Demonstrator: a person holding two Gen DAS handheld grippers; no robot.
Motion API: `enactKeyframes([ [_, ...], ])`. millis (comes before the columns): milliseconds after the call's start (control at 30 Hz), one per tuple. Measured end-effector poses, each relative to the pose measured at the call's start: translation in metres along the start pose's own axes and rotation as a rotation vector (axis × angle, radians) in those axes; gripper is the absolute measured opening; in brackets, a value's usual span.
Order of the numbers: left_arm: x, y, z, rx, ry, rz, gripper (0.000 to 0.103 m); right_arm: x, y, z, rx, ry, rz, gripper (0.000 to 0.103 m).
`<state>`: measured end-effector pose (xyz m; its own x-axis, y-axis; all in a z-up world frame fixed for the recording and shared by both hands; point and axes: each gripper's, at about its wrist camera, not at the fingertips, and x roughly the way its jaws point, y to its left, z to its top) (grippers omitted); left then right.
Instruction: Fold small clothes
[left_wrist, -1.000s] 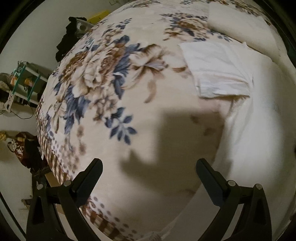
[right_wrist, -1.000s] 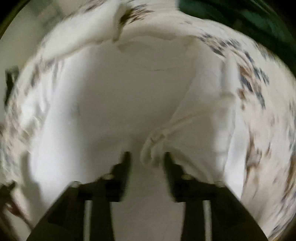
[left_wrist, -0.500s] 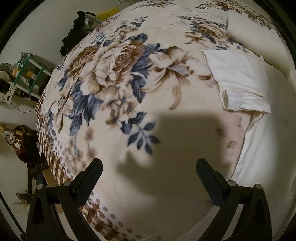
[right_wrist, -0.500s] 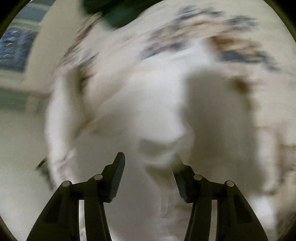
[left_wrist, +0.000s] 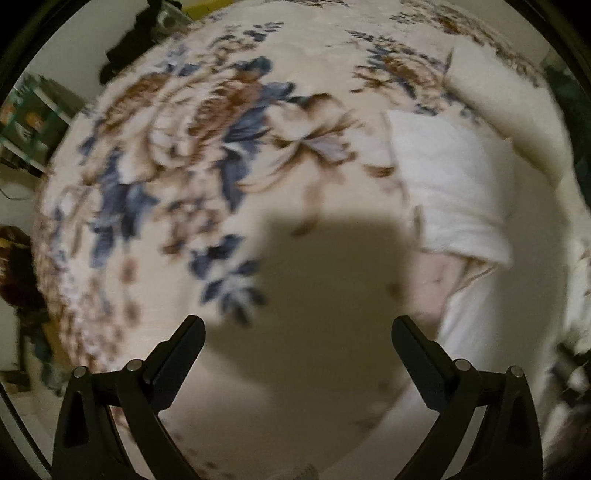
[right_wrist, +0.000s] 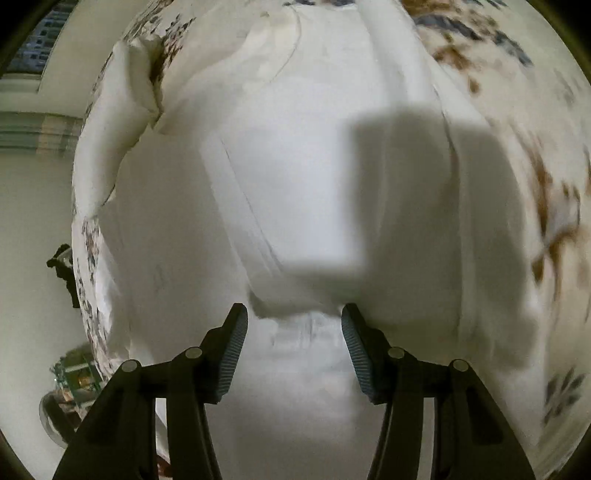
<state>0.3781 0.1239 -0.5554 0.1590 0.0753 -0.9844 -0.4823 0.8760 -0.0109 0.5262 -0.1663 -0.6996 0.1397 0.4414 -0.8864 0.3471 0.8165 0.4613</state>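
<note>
A white garment (right_wrist: 295, 184) lies spread over the floral blanket (right_wrist: 535, 166) and fills the right wrist view. My right gripper (right_wrist: 293, 317) is open just above it, with a folded edge of the cloth lying between the jaws but not clamped. In the left wrist view a folded white cloth (left_wrist: 450, 184) lies at the right on the floral blanket (left_wrist: 221, 147), with more white fabric (left_wrist: 491, 321) below it. My left gripper (left_wrist: 297, 332) is wide open and empty, above bare blanket, well left of the folded cloth.
A white pillow (left_wrist: 509, 110) lies at the far right beyond the folded cloth. The bed's left edge drops to the floor, where a green shelf (left_wrist: 33, 122) and dark clutter (left_wrist: 18, 280) stand. Another white bundle (right_wrist: 118, 122) lies at the bed's left edge.
My right gripper held a bunch of white cloth a second ago, swung fast, and now stands open over the spread garment. The left gripper has drifted slightly and stayed open.
</note>
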Motion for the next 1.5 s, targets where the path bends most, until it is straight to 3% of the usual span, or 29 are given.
enactKeyframes([
  [100,0.01,-0.005,0.013,-0.087,0.075,-0.189,0.103,-0.018,-0.007,-0.03,0.047,-0.064,0.015,0.055],
  [200,0.036,-0.009,0.023,-0.242,0.191,-0.459,0.087,-0.024,-0.003,-0.018,0.091,-0.099,0.021,0.055],
  [267,0.053,-0.018,0.031,-0.338,0.222,-0.595,0.078,-0.029,-0.012,-0.016,0.132,-0.106,0.01,0.055],
  [367,0.067,-0.037,0.046,-0.357,0.206,-0.583,0.045,-0.023,-0.03,-0.008,0.218,-0.097,0.002,0.055],
  [400,0.068,-0.042,0.049,-0.35,0.195,-0.569,0.01,-0.026,-0.039,-0.01,0.253,-0.108,0.006,0.055],
  [433,0.068,-0.048,0.056,-0.33,0.176,-0.544,0.002,-0.025,-0.042,-0.007,0.269,-0.116,0.005,0.055],
  [533,0.042,-0.067,0.07,-0.218,0.028,-0.439,0.001,-0.035,-0.051,-0.007,0.288,-0.142,-0.006,0.055],
  [633,0.005,-0.102,0.073,0.003,-0.137,-0.319,0.001,-0.045,-0.058,-0.008,0.275,-0.154,-0.005,0.055],
  [767,-0.029,-0.172,0.046,0.305,-0.253,-0.279,0.001,-0.056,-0.073,-0.013,0.308,-0.162,0.024,0.055],
  [833,-0.031,-0.196,0.028,0.394,-0.239,-0.278,0.001,-0.066,-0.083,-0.016,0.326,-0.17,0.036,0.055],
  [900,-0.021,-0.224,0.008,0.476,-0.191,-0.295,0.002,-0.074,-0.091,-0.02,0.331,-0.171,0.026,0.055],
  [967,-0.009,-0.244,-0.017,0.569,-0.129,-0.266,0.004,-0.077,-0.094,-0.023,0.332,-0.165,0.018,0.055],
  [1100,-0.006,-0.247,-0.042,0.601,-0.062,-0.247,0.006,-0.091,-0.1,-0.027,0.325,-0.159,0.013,0.059],
  [1167,-0.011,-0.234,-0.043,0.582,-0.069,-0.242,0.017,-0.098,-0.093,-0.027,0.297,-0.167,0.006,0.061],
  [1200,-0.015,-0.227,-0.046,0.576,-0.07,-0.234,0.041,-0.1,-0.088,-0.026,0.279,-0.166,0.009,0.061],
  [1233,-0.018,-0.219,-0.046,0.568,-0.069,-0.225,0.078,-0.103,-0.08,-0.024,0.258,-0.162,0.017,0.061],
  [1267,-0.019,-0.208,-0.042,0.553,-0.073,-0.215,0.092,-0.105,-0.072,-0.022,0.233,-0.158,0.031,0.064],
  [1300,-0.018,-0.196,-0.038,0.536,-0.095,-0.199,0.097,-0.104,-0.061,-0.018,0.202,-0.152,0.049,0.066],
  [1367,-0.026,-0.17,-0.03,0.495,-0.168,-0.123,0.097,-0.097,-0.034,-0.006,0.133,-0.129,0.087,0.067],
  [1500,-0.02,-0.136,-0.015,0.432,-0.239,0.039,0.097,-0.069,0.012,0.024,0.033,-0.079,0.14,0.067],
])
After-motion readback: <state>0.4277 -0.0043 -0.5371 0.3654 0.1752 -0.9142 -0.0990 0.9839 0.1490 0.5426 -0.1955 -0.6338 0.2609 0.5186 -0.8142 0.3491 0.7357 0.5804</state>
